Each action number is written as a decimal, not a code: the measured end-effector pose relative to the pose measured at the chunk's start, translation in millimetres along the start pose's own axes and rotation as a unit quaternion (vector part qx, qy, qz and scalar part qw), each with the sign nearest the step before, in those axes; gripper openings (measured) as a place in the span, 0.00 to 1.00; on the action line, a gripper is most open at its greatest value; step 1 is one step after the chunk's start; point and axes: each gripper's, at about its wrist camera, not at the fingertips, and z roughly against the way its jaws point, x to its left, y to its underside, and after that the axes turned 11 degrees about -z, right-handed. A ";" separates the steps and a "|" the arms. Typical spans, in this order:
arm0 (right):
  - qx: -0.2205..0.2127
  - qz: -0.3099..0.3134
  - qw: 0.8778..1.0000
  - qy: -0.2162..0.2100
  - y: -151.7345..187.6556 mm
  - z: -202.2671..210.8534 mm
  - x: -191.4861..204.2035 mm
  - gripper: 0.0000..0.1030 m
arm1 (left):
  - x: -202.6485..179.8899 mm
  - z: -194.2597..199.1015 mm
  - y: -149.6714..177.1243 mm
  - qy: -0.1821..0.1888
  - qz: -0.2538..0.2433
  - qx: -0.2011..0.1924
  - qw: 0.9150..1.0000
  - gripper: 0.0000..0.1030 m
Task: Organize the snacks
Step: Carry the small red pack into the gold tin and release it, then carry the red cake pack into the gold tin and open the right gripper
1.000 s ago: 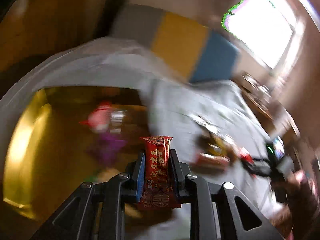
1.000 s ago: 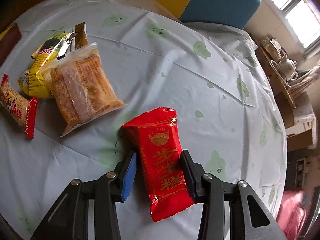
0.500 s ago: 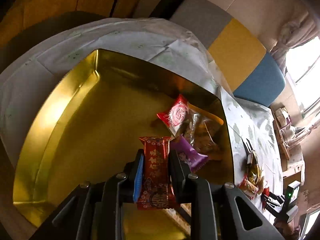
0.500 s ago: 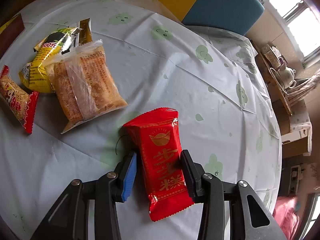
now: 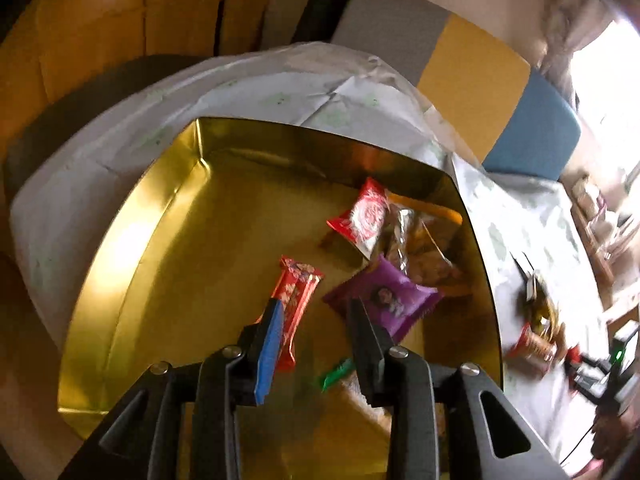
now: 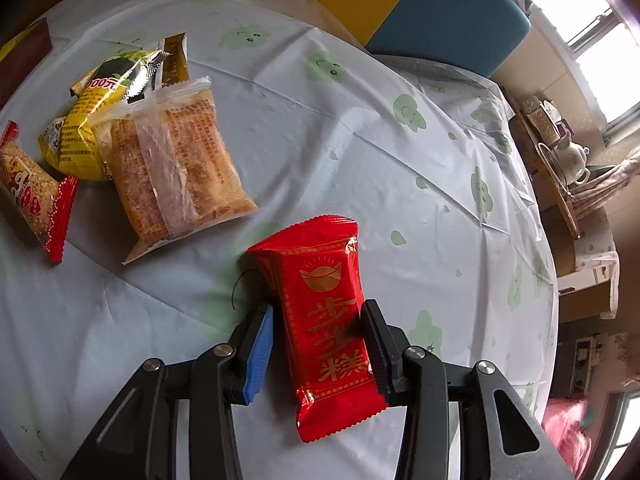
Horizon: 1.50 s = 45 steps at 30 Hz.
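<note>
Left gripper [image 5: 316, 320]: jaws apart, having just been opening; the pads press on nothing, though the blue pad hides one edge of the slim red bar, so contact there cannot be told.
Slim red snack bar [image 5: 296, 300]: narrow red wrapper with pale print, crimped ends, lying slantwise on the floor of the gold tin, near the blue left finger [image 5: 269, 354].
Gold tin [image 5: 132, 240]: shiny, angular, shallow walls; wide bare floor to the left and far side.
Snacks in tin: a purple packet [image 5: 390, 300], a red-and-white packet [image 5: 360, 216] and a clear bag of brown pieces [image 5: 424, 252] crowd the right corner, overlapping; a green wrapper end [image 5: 338, 372] shows between the fingers, the rest hidden.
Right gripper [image 6: 316, 344]: clamped on the red cake packet [image 6: 324, 312], pads pressing both long sides.
Red cake packet, look: glossy red, gold ingot emblem and gold characters, serrated ends; whether it is lifted or resting on the cloth cannot be told.
Tablecloth [image 6: 360, 128]: pale with green cloud faces, creased; broad open stretch to the right and far side.
Loose snacks: clear bag of golden pastry [image 6: 176, 168], yellow packet [image 6: 92, 120] behind and touching it, a red-edged crisp bar [image 6: 36, 196] at the left, partly cut off by the frame.
Hard to make out: the far side of the left view is blurred; small packets on the cloth right of the tin are unreadable.
</note>
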 end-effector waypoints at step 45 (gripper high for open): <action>0.018 -0.053 0.998 -0.041 -11.3 -4.4 -24.4 0.38 | -54.0 45.5 32.8 -0.022 -0.102 -0.051 0.993 0.32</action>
